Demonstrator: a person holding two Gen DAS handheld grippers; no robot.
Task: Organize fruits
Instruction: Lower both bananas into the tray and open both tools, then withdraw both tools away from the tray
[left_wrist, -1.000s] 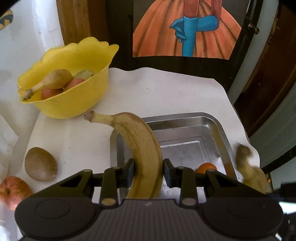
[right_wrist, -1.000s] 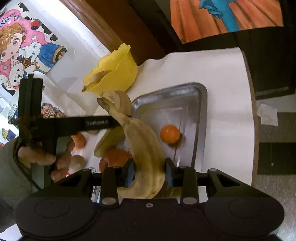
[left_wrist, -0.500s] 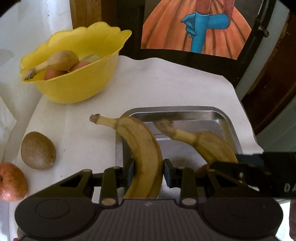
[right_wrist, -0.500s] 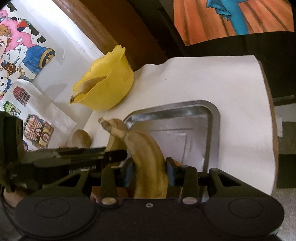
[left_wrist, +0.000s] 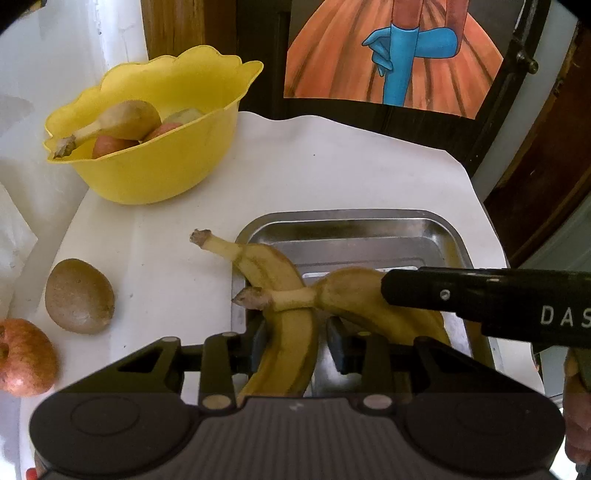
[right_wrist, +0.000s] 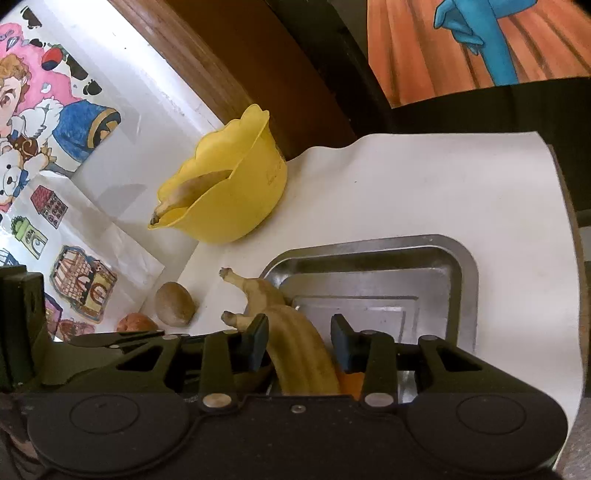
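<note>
My left gripper (left_wrist: 295, 328) has a yellow banana (left_wrist: 266, 266) between its fingers, lying across the left rim of the steel tray (left_wrist: 351, 218). Its jaws are opening, and a gap shows at the right pad. A second banana (left_wrist: 354, 295) lies over it, its stem crossing the first. My right gripper (right_wrist: 298, 332) is shut on this second banana (right_wrist: 303, 354), low over the tray (right_wrist: 469, 280). The first banana (right_wrist: 258, 291) shows just beyond it. An orange (right_wrist: 349, 384) peeks out under the right finger.
A yellow bowl (left_wrist: 166, 173) with a banana and reddish fruit stands at the back left. A kiwi (left_wrist: 79, 295) and a red apple-like fruit (left_wrist: 26, 358) lie on the white table left of the tray. The right gripper's black body (left_wrist: 480, 295) spans the tray's right side.
The right gripper has brought its banana leftward over the tray until it crosses the left banana. The left banana has sunk onto the tray rim, and the left jaws have widened.
</note>
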